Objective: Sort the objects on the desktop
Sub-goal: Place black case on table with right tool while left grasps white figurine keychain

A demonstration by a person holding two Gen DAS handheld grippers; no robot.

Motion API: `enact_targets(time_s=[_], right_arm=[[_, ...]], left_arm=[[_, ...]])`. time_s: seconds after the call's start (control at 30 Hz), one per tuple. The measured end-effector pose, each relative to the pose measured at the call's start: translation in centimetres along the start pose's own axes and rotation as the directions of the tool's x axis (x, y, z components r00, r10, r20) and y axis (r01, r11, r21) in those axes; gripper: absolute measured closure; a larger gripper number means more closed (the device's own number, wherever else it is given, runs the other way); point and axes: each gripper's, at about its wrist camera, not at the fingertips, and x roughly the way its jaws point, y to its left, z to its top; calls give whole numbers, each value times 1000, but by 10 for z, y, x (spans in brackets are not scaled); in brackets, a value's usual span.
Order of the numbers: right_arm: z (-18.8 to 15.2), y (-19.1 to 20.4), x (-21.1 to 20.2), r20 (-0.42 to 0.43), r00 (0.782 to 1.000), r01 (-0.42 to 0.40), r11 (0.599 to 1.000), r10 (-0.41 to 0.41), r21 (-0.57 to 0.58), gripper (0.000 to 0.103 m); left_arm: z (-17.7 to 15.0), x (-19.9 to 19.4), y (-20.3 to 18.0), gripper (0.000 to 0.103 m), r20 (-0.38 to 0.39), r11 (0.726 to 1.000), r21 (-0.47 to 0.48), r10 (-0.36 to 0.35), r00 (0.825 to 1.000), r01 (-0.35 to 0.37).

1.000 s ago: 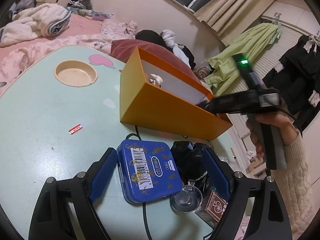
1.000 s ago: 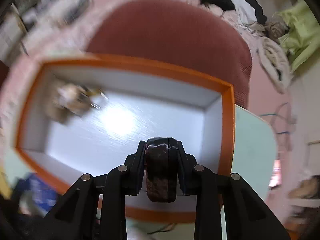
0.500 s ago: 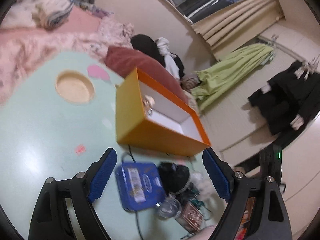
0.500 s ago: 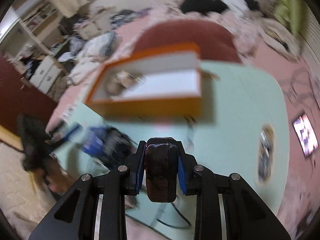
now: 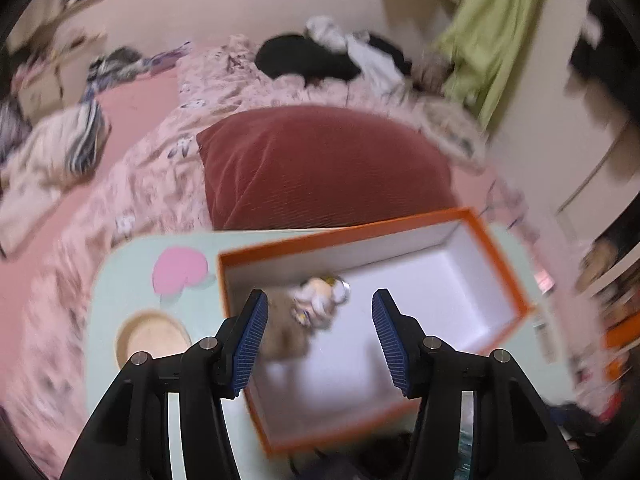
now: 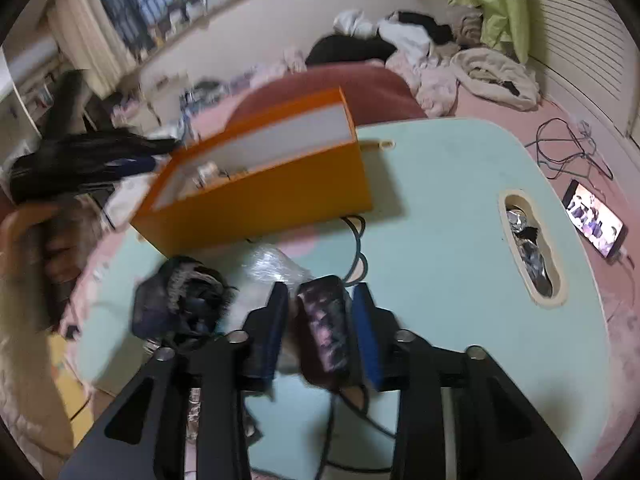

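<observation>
The biggest change is with the left tongs (image 5: 316,330). A second ago they hung low over the near edge of the counter (image 5: 120,280), straddling a blue tin; now they are high over the orange box (image 5: 500,248), looking down into its white inside, jaws spread wide with nothing between them. A small plush-like trinket (image 5: 318,300) lies in the near-left part of the box, blurred by motion, so its exact make cannot be told.

The right tongs (image 6: 320,322) have gone the other way. A second ago they were over the box's open top with a dark mottled object pinched tight; now they are back over the near side of the counter (image 6: 440,208), with the orange box (image 6: 280,196) standing farther off. The dark mottled object (image 6: 326,328) sits between the blue pads (image 6: 366,332), which look slackened: it leans on the right pad with a gap at the left one. Whether it is truly gripped is hard to say.

So that object has not gone into the box, and sorting seems barely begun: a black bundle (image 6: 188,296), a crinkled clear wrapper (image 6: 276,266) and a cable (image 6: 356,248) all lie loose on the counter near the box.
</observation>
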Motion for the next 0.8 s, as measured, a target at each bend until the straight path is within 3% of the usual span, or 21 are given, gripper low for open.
enact_targets(time_s=[0.07,0.17,0.23,0.37,0.43,0.53,0.63,0.73,0.8], right_arm=[[-6,-6,-2,1,1000,-15,1000,15,5,58],[-12,-12,-4,-21,1000,-22,999,23,28,58],[-12,-20,-1,-38,998,-38,998,40,57,58],[-20,-21,-2,-50,997,-47,996,51,69,58],[-20,-20,-2,-50,997,-48,997,51,65,58],[-23,-20,-4,-50,997,-57,996,61,73,58],[-26,-23,-3,-52,996,-64,994,68,84,58],[-26,-24,-3,-49,996,-70,994,74,86,58],[-27,-24,-3,-45,996,-74,993,78,86,58]], left_arm=[[8,23,-10,57,-56,994,84,76,996,-72],[8,54,-16,72,-150,982,149,141,978,-119],[3,61,-23,73,-158,970,200,169,973,-136],[-9,77,-45,70,-162,914,362,257,953,-185],[-5,74,-40,71,-165,937,315,211,963,-151],[-2,62,-33,71,-150,969,241,85,985,-47],[-3,22,-29,71,4,986,157,-54,999,53],[-13,-32,-32,71,168,986,106,-148,975,132],[-24,-55,-43,71,204,974,120,-215,955,194]])
